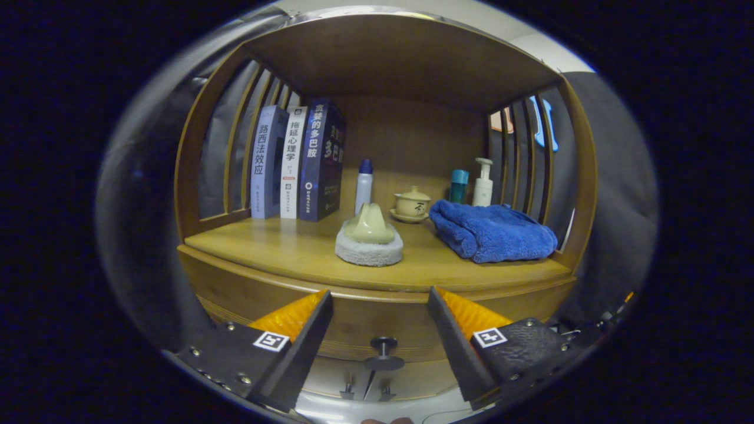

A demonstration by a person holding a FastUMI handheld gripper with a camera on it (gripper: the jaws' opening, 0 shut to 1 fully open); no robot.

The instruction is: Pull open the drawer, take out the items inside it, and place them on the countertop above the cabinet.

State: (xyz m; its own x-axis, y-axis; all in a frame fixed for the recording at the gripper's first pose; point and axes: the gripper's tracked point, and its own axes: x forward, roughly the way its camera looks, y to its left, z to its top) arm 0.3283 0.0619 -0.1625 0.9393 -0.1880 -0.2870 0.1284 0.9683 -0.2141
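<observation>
A wooden cabinet stands ahead with its countertop (283, 247) at mid height. Below it the drawer front (377, 324) is closed, with a small round dark knob (383, 343). My gripper (380, 303) is open, its two fingers spread wide to either side of the knob and a little short of the drawer front. Nothing sits between the fingers. The drawer's inside is hidden.
On the countertop: a pale scrubber on a white sponge (369, 238), a folded blue towel (492, 232), three upright books (294, 165), a spray bottle (364, 184), a lidded cup on a saucer (412, 204), a teal bottle (458, 186), a pump bottle (483, 184). Slatted sides and a top board enclose the shelf.
</observation>
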